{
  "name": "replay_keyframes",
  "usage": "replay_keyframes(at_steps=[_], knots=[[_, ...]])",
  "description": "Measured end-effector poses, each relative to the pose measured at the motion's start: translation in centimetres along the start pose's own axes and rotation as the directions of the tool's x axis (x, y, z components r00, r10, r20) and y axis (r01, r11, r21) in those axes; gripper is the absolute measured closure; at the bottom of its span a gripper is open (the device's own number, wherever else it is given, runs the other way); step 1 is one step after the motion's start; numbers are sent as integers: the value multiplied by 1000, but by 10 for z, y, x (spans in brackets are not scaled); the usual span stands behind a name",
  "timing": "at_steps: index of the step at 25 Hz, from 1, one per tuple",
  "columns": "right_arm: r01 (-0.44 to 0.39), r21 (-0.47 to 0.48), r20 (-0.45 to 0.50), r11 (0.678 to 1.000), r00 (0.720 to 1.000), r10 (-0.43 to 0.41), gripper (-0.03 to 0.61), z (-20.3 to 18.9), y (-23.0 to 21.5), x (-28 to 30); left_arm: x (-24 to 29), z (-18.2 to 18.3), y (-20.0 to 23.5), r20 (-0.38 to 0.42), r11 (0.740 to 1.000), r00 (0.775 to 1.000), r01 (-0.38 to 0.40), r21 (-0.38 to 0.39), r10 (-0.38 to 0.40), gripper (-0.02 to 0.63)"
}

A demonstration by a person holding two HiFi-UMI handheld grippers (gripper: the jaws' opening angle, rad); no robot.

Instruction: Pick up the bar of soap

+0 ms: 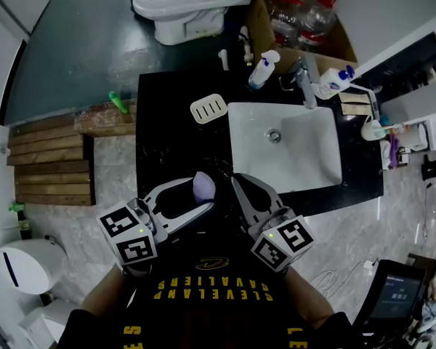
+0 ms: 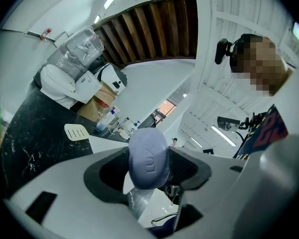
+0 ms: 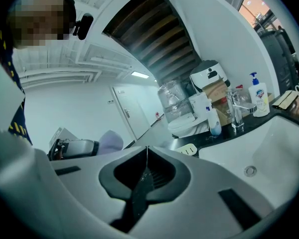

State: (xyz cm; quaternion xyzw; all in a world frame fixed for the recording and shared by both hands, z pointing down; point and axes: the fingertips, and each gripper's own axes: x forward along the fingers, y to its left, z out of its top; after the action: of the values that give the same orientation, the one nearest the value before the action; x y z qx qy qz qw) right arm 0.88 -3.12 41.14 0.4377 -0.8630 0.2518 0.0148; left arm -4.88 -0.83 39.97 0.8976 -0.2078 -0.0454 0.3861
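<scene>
The left tongs (image 1: 203,195) are gripping a pale lilac oval bar of soap (image 2: 148,157), with both jaws pressing its flat faces and the bar standing on edge between them, its stamped side facing the left gripper view. The soap is hanging over the near edge of the black marbled desk (image 1: 167,144), just off the front left corner of the white rectangular sink basin (image 1: 305,151). Just beside it, the right tongs (image 1: 237,182) are pointing toward the sink's front edge with their jaws pressed fully together and nothing between them.

To the left of the sink's back corner, a white slotted soap dish (image 1: 208,108) is lying empty on the desk. Behind the sink, a chrome faucet (image 1: 304,86) is rising at its back rim, with a white spray bottle with a blue label (image 1: 262,69) standing to its left and a white pump bottle with a blue top (image 1: 334,82) to its right. A white mug (image 1: 373,129) is sitting to the right of the sink. Beyond the sink and desk, a white toilet (image 1: 182,6) is standing on the dark floor, and a brown cardboard box (image 1: 334,46) is holding clear plastic bottles.
</scene>
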Motion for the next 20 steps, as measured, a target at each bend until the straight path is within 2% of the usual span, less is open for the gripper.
replay_keyframes(at_steps=[20], knots=[[-3,-1,-2,1000,1000,3,560,4,-8,5,11,3,3,-26,1000,1000,5,10,-5,350]])
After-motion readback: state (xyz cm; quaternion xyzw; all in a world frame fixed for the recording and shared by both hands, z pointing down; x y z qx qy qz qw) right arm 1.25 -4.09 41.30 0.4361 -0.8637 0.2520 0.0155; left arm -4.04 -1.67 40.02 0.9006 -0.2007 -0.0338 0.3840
